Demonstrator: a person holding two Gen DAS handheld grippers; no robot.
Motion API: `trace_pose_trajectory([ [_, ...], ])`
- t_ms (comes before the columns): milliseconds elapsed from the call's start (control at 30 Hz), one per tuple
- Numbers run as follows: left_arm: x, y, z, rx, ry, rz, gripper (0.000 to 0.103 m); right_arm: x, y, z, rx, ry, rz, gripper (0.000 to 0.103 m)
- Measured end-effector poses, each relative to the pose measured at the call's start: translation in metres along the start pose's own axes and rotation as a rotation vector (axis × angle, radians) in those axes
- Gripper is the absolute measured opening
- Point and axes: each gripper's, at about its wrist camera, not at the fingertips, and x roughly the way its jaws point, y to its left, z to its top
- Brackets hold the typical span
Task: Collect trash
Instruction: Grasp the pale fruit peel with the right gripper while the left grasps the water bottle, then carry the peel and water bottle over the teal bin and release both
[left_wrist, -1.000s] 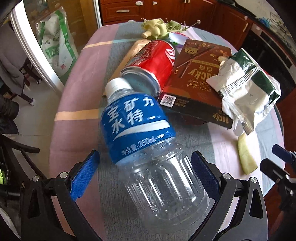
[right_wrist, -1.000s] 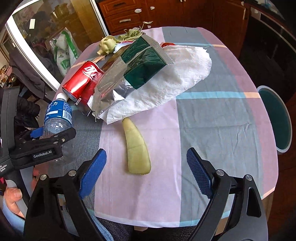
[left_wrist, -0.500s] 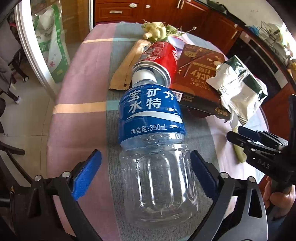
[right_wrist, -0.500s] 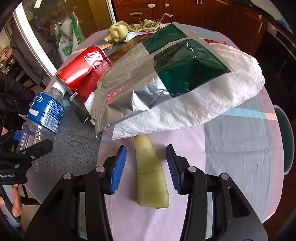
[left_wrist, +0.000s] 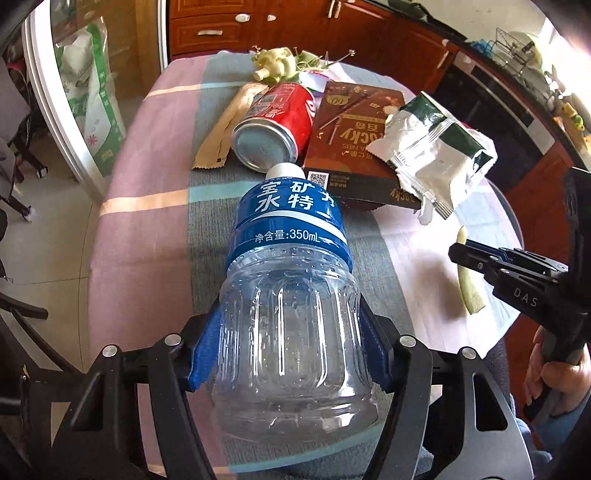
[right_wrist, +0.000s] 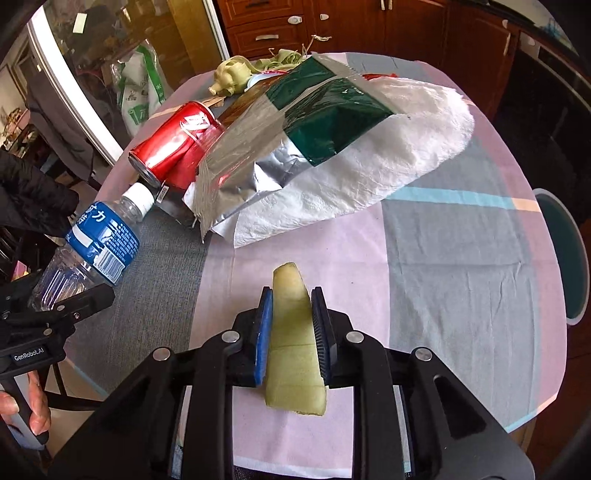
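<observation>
My left gripper (left_wrist: 290, 347) is shut on the clear base of a plastic water bottle (left_wrist: 288, 273) with a blue label; the bottle also shows in the right wrist view (right_wrist: 96, 240). My right gripper (right_wrist: 291, 317) is shut on a pale green melon rind (right_wrist: 295, 339), its blue pads pressing both sides; the rind also shows at the right of the left wrist view (left_wrist: 468, 284). Further back lie a red cola can (left_wrist: 275, 125), a brown Pocky box (left_wrist: 354, 133) and a silver-green snack wrapper (left_wrist: 432, 147) on a white paper towel (right_wrist: 388, 158).
The round table (right_wrist: 443, 258) has a striped pink, grey and blue cloth. A tan paper sleeve (left_wrist: 225, 129) and green vegetable scraps (left_wrist: 277, 62) lie at the far side. A teal bin (right_wrist: 565, 254) stands past the right edge. Wooden cabinets stand behind.
Both grippers went from wide open to shut. The left closed on the bottle as it swung to point straight away. The right moved forward and closed on the melon rind.
</observation>
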Motion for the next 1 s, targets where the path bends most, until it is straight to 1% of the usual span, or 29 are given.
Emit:
trace_pose_trajectory([
  [133,-0.009,-0.013,-0.005,0.045,-0.02,0.002,0.066,-0.011,-0.009,-0.002,0.029,-0.024,0.016,0.02],
  [300,0.001,-0.021,-0.012,0.049,0.037,-0.001,0.066,-0.016,-0.017,-0.01,0.062,-0.026,0.037,0.02],
  [433,0.005,-0.023,-0.006,0.057,0.104,-0.021,0.067,-0.018,-0.016,-0.016,0.06,-0.019,0.049,0.02],
  [500,0.003,-0.026,0.0,0.087,0.115,-0.014,0.073,-0.02,-0.015,-0.017,0.061,-0.025,0.057,0.02],
  [567,0.003,-0.029,0.006,0.119,0.122,0.0,0.077,-0.022,-0.015,-0.018,0.062,-0.031,0.066,0.02],
  [667,0.006,-0.035,0.014,0.162,0.143,0.024,0.077,-0.023,-0.013,-0.019,0.06,-0.033,0.078,0.02],
  [800,0.02,-0.042,0.014,0.212,0.195,0.064,0.077,-0.023,-0.01,-0.018,0.046,-0.029,0.082,0.02],
  [867,0.025,-0.042,0.012,0.223,0.216,0.066,0.077,-0.022,-0.009,-0.017,0.04,-0.027,0.084,0.02],
  [933,0.026,-0.043,0.01,0.225,0.219,0.061,0.068,-0.022,-0.009,-0.015,0.039,-0.028,0.088,0.02],
  [1000,0.022,-0.047,0.009,0.248,0.196,0.088,0.067,-0.023,-0.009,-0.015,0.041,-0.029,0.091,0.02],
])
